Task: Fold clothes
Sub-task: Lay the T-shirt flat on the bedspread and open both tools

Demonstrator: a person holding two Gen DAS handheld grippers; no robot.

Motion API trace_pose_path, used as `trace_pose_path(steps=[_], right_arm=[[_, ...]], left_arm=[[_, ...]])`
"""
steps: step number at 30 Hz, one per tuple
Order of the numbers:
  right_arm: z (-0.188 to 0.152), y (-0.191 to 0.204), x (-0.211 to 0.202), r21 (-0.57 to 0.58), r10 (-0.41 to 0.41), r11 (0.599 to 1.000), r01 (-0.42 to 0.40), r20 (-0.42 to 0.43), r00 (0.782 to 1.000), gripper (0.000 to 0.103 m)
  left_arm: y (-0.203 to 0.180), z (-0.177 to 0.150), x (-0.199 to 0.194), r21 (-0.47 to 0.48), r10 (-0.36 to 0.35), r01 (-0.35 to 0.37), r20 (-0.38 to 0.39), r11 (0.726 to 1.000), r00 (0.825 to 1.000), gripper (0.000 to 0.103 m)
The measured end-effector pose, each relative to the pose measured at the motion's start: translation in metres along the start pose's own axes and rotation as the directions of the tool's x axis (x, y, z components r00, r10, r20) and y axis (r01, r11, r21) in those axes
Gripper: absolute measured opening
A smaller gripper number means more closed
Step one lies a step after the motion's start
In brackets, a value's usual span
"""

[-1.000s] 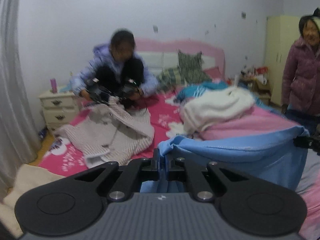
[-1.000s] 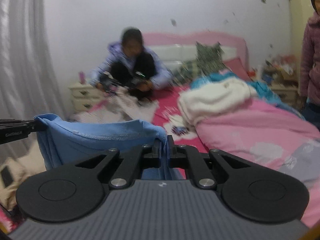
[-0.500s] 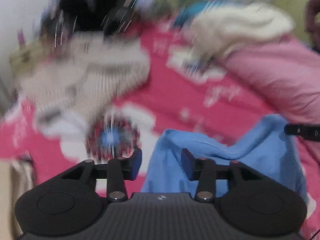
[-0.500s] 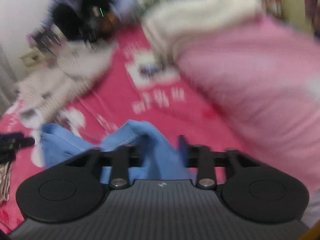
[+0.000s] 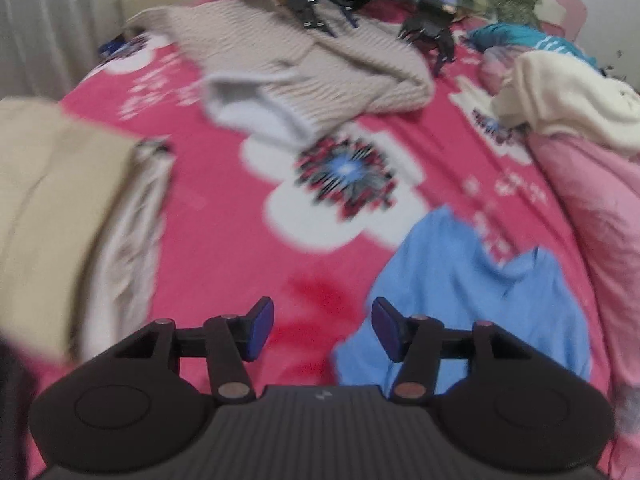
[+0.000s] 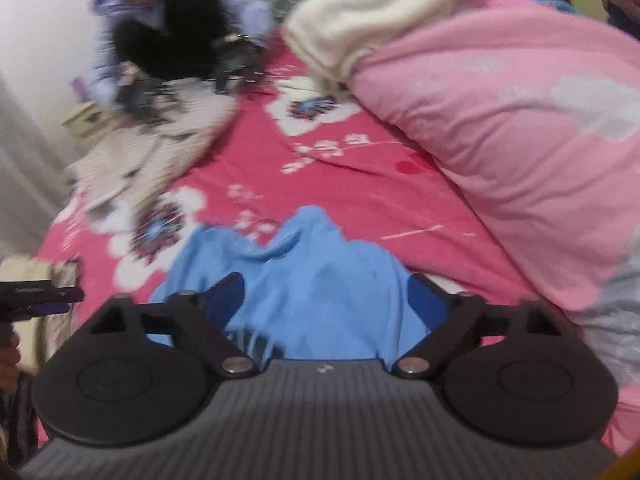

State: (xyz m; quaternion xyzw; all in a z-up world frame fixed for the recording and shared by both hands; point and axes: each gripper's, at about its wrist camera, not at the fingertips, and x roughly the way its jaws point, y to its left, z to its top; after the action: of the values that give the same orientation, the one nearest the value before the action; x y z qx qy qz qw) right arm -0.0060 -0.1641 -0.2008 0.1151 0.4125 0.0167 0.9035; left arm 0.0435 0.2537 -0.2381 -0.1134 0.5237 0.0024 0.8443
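Lying loose on bedspread [image 5: 224, 248]: blue garment [image 6: 320, 280]

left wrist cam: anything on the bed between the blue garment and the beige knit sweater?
No object. In the left wrist view only bare pink floral bedspread lies between the blue garment and the beige knit sweater.

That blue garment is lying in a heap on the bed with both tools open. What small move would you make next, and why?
Probably bring the right tool down to pinch one edge of the blue garment and pull it flat. Both tools have just been opening; the cloth lies crumpled on the pink bedspread, loose between the right jaws, while the left tool stands open beside it.
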Motion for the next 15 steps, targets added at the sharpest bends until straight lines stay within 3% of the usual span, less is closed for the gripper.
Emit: trace_pose_path(steps=[2, 5, 8, 12, 15], right_arm=[[-0.01, 0.009, -0.023, -0.041, 0.028, 0.999, -0.028, 0.001, 1.0, 0.1], [-0.026, 0.018, -0.045, -0.052, 0.056, 0.997, -0.056, -0.003, 0.998, 0.102], [-0.042, 0.019, -0.052, 0.006, 0.123, 0.992, -0.122, -0.034, 0.992, 0.102], [-0.065, 0.019, -0.061, 0.13, 0.246, 0.963, -0.237, -0.064, 0.967, 0.102], [-0.074, 0.026, -0.075, 0.108, 0.284, 0.955, -0.277, -0.056, 0.957, 0.102]], left_arm=[[0.01, -0.019, -0.015, -0.002, 0.019, -0.019, -0.027, 1.0, 0.999, 0.056], [0.018, -0.048, -0.04, -0.025, 0.039, -0.04, -0.066, 0.999, 0.997, 0.056], [0.018, -0.073, -0.067, -0.062, 0.059, -0.063, -0.069, 0.996, 0.996, 0.056], [0.014, -0.1, -0.097, -0.145, 0.073, -0.083, -0.067, 0.986, 0.995, 0.056], [0.008, -0.115, -0.116, -0.177, 0.094, -0.104, -0.063, 0.979, 0.994, 0.057]])
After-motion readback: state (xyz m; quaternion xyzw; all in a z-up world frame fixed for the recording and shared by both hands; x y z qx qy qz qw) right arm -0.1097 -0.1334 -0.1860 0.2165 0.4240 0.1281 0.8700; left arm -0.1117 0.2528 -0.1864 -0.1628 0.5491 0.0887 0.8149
